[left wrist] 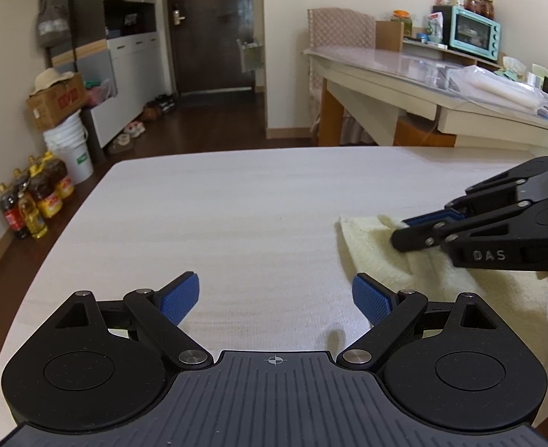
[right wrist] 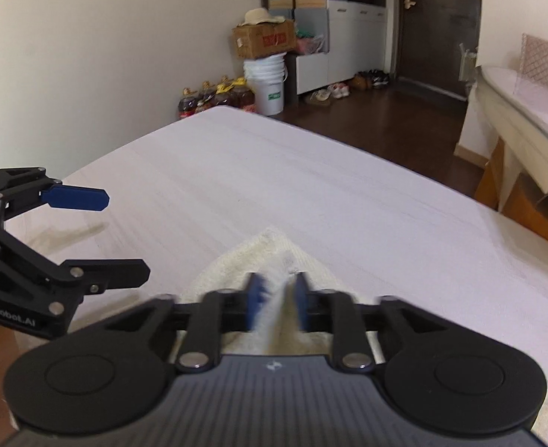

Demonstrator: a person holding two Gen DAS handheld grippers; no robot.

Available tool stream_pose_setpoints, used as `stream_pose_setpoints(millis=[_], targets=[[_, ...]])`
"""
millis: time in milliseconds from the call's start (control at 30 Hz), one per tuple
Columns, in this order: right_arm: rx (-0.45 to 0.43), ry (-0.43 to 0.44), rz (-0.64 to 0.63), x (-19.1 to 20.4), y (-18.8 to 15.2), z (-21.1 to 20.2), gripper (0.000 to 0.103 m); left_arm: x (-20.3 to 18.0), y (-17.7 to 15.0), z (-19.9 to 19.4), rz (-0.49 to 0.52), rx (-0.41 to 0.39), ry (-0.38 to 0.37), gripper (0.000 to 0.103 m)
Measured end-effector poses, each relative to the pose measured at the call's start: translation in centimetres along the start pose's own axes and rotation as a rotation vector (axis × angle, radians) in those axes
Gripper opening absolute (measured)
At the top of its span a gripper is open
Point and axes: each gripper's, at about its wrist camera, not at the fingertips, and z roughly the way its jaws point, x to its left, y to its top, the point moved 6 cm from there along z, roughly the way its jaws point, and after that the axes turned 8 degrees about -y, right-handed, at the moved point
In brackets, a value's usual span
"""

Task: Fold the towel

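One towel (right wrist: 274,257) on table (left wrist: 236,205), ridge pinched in right gripper (right wrist: 278,303); left gripper (left wrist: 276,300) wide open, empty; risk: thin pinch slips, fold skews

The left gripper (left wrist: 276,298) hangs low with its blue pads (left wrist: 180,298) spread wide apart, nothing between them. The right gripper (right wrist: 278,305) sits just to its right, a little farther out, its pads (right wrist: 256,303) drawn close on a pinched fold, apparently gripping it, though the view is blurred.
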Motion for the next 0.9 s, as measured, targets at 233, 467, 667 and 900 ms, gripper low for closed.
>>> stream_pose_setpoints(millis=[233,467,667,900], targets=[[-0.202,-0.102,0.023,-1.1,-0.1,-6.6,0.007,-0.9,0.3,-0.3,0.02,-0.016,-0.048,0.093],[-0.344,-0.252,0.167,-3.4,-8.7,-17.4,0.007,-3.8,0.4,-0.5,0.102,-0.026,-0.139,0.093],[-0.26,-0.308,0.24,-4.1,-15.2,-19.6,0.011,-6.1,-0.1,-0.3,0.174,-0.013,-0.167,0.093],[-0.2,-0.28,0.121,-4.2,-17.6,-19.1,0.038,-7.1,-0.5,-1.0,0.202,-0.009,-0.155,0.093]])
